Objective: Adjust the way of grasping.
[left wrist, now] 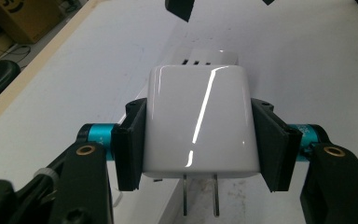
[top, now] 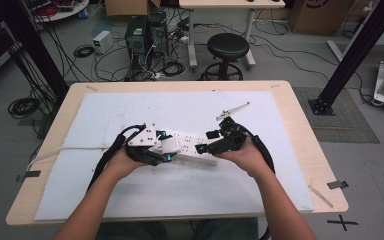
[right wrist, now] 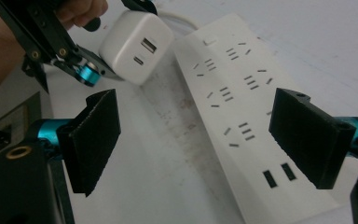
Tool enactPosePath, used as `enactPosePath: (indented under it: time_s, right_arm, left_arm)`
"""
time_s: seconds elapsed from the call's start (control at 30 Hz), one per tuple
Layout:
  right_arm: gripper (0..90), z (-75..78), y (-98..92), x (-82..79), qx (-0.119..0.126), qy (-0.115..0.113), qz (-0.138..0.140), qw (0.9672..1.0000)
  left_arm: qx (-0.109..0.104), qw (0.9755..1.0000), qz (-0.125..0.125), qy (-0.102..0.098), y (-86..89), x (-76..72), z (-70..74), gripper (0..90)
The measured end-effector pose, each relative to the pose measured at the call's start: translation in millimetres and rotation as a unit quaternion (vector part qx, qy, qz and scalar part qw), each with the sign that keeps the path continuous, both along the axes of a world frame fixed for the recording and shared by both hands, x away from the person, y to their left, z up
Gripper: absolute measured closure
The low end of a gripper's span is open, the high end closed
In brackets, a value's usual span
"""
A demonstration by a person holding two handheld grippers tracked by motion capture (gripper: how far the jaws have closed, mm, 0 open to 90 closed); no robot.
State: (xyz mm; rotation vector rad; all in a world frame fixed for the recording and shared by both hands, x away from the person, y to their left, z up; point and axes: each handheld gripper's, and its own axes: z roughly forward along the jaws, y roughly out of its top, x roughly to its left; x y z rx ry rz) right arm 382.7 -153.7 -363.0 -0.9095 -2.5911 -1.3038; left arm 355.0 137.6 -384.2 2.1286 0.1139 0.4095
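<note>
Wooden table (top: 300, 125) with white mat (top: 180, 190) over most of top, forearms coming in from bottom edge of high view. White power strip (top: 192, 145) lying flat near middle of mat, socket face up, running left to right between the two hands; same strip (right wrist: 242, 112) seen along right gripper view with two USB slots at near end. Left gripper (top: 157, 150) clamped tight on white charger (left wrist: 198, 121), pads pressing on its two flat sides, two metal prongs pointing back toward camera in left gripper view. Charger (top: 169, 145) held over left part of strip, whether touching it or just above cannot be told. In right gripper view charger (right wrist: 137, 46) shows two ports on its face, beside far end of strip. Right gripper (right wrist: 200, 135) spread wide, nothing between pads, jaws straddling near part of strip without contact, pads apart from its edges.
</note>
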Motion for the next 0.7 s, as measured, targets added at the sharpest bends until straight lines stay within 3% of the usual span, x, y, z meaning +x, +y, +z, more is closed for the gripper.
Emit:
enactPosePath:
  time_s: [0.2, 0.7]
  right_arm:
    - [16.7, -8.5, 9.6, -0.3, 0.027, 0.041, 0.012, 0.9987]
    - [16.8, -20.5, 19.2, 1.9, 0.054, 0.083, 0.02, 0.9949]
  left_arm:
    - [-0.014, 0.9996, -0.02, -0.01, -10.3, -7.2, -6.5, 42.5]
    - [-0.027, 0.9989, -0.026, -0.026, -20.0, -13.3, -8.0, 42.5]
